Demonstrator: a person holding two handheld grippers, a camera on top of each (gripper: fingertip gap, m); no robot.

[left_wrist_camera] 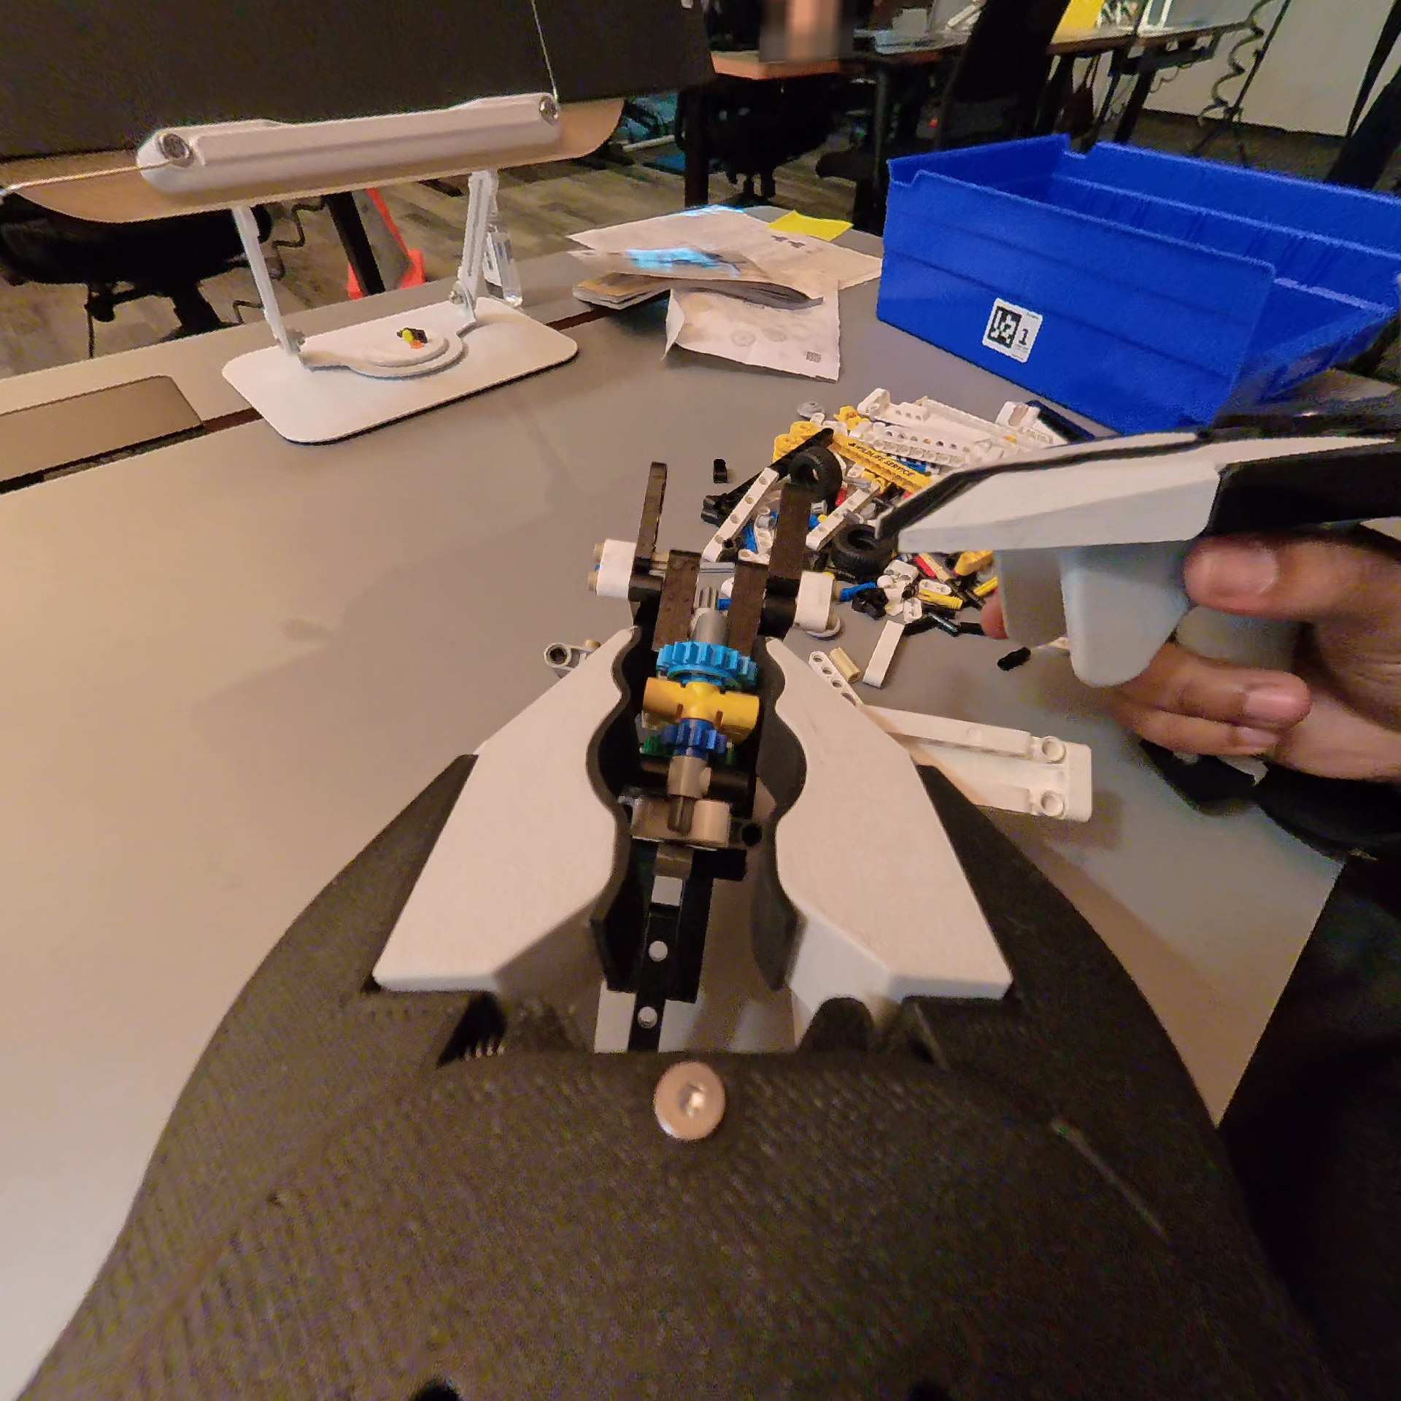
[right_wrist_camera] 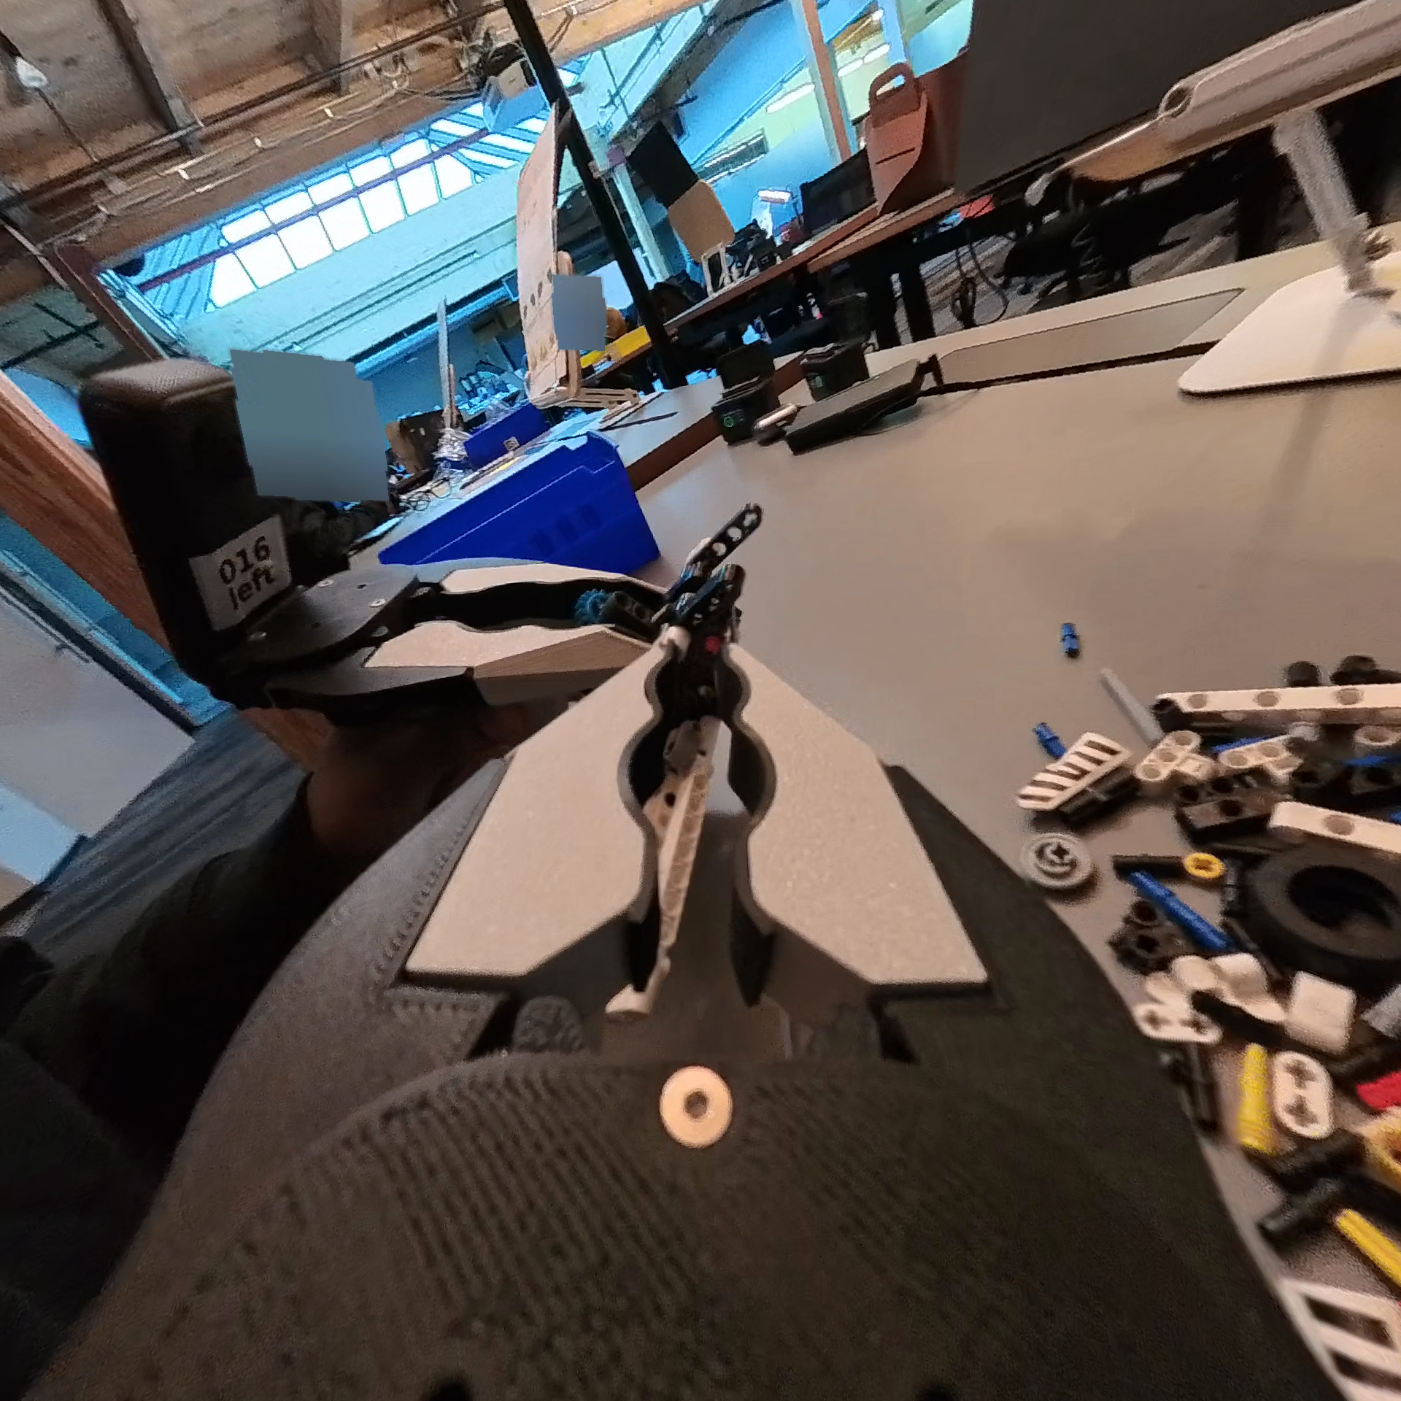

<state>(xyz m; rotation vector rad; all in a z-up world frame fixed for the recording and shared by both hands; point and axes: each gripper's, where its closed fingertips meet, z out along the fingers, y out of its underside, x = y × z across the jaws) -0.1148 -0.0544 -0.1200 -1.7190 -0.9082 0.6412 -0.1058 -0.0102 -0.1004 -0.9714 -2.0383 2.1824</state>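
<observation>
Our left gripper (left_wrist_camera: 694, 652) pinches the geared brick assembly (left_wrist_camera: 701, 682) between its pads; our right gripper (right_wrist_camera: 701, 667) clamps a white beam (right_wrist_camera: 678, 826) touching it. Light, rigid, likely fragile at joints; best held by the frame.

Both claws (left_wrist_camera: 694, 652) (right_wrist_camera: 701, 659) seemingly clamped, tips near.

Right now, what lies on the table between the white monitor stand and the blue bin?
In the left wrist view, a pile of loose papers lies between the white monitor stand and the blue bin.
</observation>
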